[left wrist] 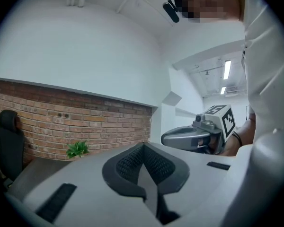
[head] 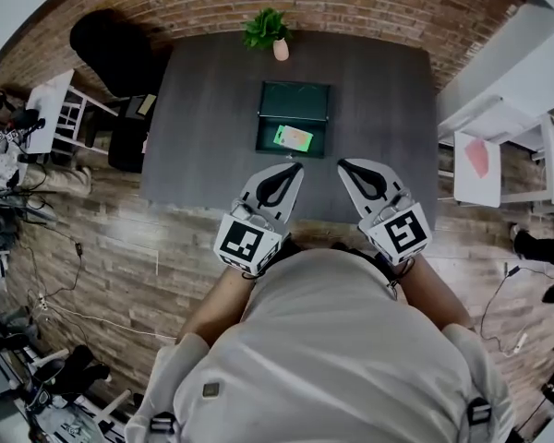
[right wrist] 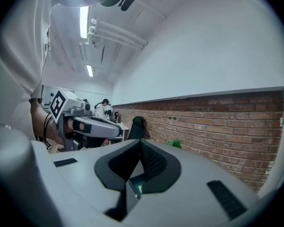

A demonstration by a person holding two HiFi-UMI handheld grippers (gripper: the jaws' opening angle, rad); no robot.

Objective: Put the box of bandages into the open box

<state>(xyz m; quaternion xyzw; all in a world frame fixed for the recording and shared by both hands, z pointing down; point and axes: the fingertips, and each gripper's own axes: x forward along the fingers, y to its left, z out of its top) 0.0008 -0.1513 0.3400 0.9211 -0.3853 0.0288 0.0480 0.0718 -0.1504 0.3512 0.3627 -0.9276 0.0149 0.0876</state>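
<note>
The open box (head: pixel 295 88) is dark green and stands on the dark table (head: pixel 194 127), near its middle. The box of bandages (head: pixel 293 137), light green with pink, lies flat inside it at the near side. My left gripper (head: pixel 294 167) and right gripper (head: pixel 344 164) hover side by side over the table's near edge, just short of the open box. Both are shut and hold nothing. In the left gripper view the jaws (left wrist: pixel 143 148) meet at their tips, with the right gripper (left wrist: pixel 189 138) alongside. The right gripper view shows its own jaws (right wrist: pixel 141 143) together too.
A small potted plant (head: pixel 268 31) stands at the table's far edge, in front of a brick wall (left wrist: pixel 85 124). A black chair (head: pixel 120 53) is at the far left corner. White shelving (head: pixel 499 155) stands to the right of the table.
</note>
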